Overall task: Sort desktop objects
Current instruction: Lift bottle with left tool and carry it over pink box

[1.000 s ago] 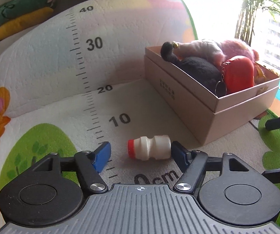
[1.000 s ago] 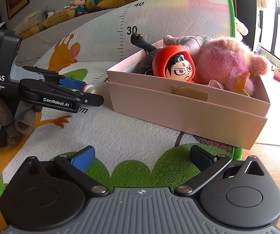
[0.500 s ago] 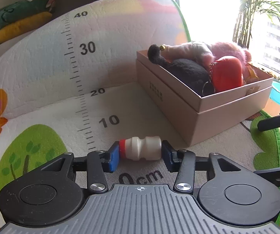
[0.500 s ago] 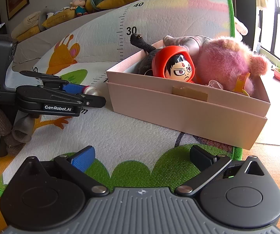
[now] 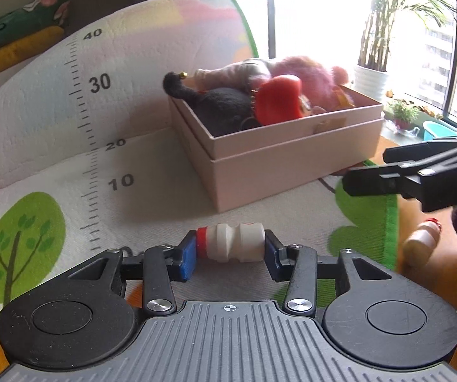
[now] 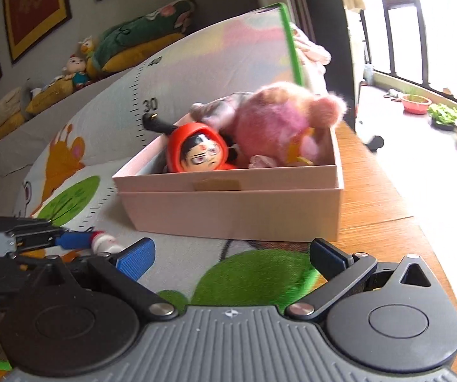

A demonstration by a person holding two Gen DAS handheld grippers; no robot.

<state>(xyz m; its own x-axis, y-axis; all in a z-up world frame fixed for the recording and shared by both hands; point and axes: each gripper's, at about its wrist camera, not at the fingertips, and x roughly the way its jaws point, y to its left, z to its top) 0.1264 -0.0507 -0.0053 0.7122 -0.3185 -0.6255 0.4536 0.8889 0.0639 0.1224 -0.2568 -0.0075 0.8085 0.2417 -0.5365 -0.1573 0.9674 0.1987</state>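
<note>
Bottle (image 5: pixel 231 246) first: a small white drink bottle with a red cap lies crosswise between the blue pads (image 5: pixel 187 259) of the left gripper (image 5: pixel 230 256), cap against the pad at nine o'clock and base against the pad at three o'clock, so the jaws are pinching it end to end. Whether it rests on the printed play mat (image 5: pixel 69 165) or hangs just above it cannot be told. At one o'clock from the bottle, well apart, stands the open pink box (image 5: pixel 279 162), filled with a black plush toy (image 5: pixel 225 108), a red-hooded figure (image 5: pixel 279 100) and a pink plush toy (image 5: pixel 311 74). A second small bottle (image 5: pixel 421 238) lies on the wooden bench (image 5: pixel 425 222) at three o'clock, off the mat's green edge. In the right wrist view the right gripper (image 6: pixel 231 259) has its jaws spread wide with nothing between them, over the green part of the mat, the box at twelve o'clock and the left gripper with its bottle at nine o'clock.
</note>
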